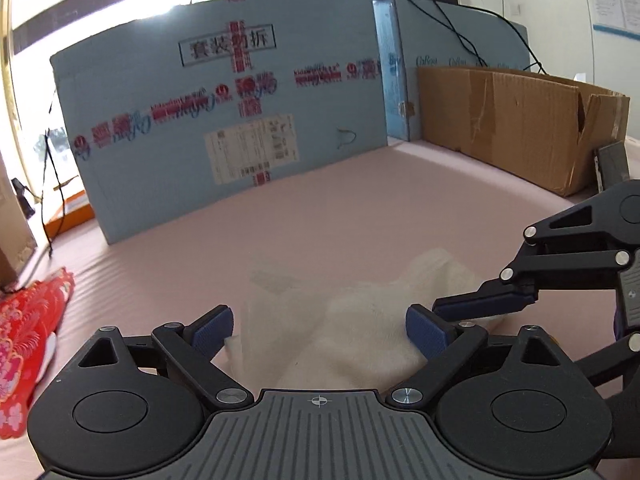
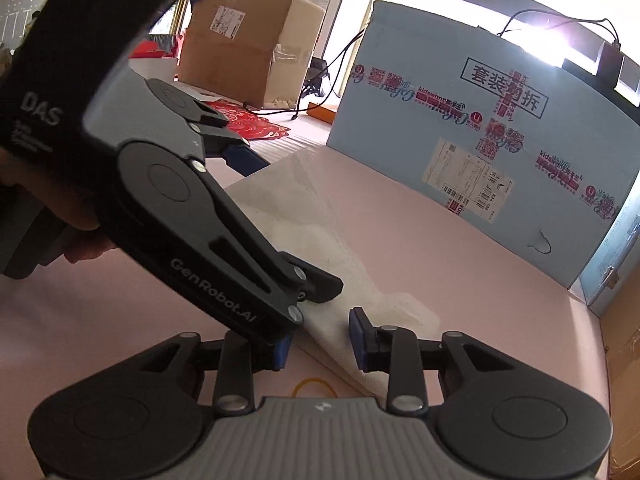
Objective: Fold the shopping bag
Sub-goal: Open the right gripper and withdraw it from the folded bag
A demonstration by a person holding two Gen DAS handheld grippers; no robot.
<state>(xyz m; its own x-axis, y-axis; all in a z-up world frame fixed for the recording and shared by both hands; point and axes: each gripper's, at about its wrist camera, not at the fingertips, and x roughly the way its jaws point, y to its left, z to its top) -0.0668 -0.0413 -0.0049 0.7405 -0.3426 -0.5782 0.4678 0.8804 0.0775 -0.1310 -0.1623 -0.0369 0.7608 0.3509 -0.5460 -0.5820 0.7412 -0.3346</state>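
A white, thin shopping bag (image 1: 360,320) lies partly folded and flat on the pink table (image 1: 320,220). My left gripper (image 1: 320,332) is open, its blue pads wide apart on either side of a raised part of the bag and not pressing it. My right gripper (image 2: 320,346) is low over the near edge of the bag (image 2: 332,264). Its blue pads stand a little apart with the bag's folded edge between them, and the left pad is clear of the bag. In the right wrist view the left gripper's lower finger (image 2: 320,286) rests on the bag. The right gripper (image 1: 472,306) reaches in from the right in the left wrist view.
A large light-blue printed box (image 1: 224,120) stands at the back of the table, and a brown cardboard box (image 1: 520,128) is to its right. Red patterned material (image 1: 28,340) lies at the left edge. A yellow rubber band (image 2: 314,386) lies on the table under my right gripper.
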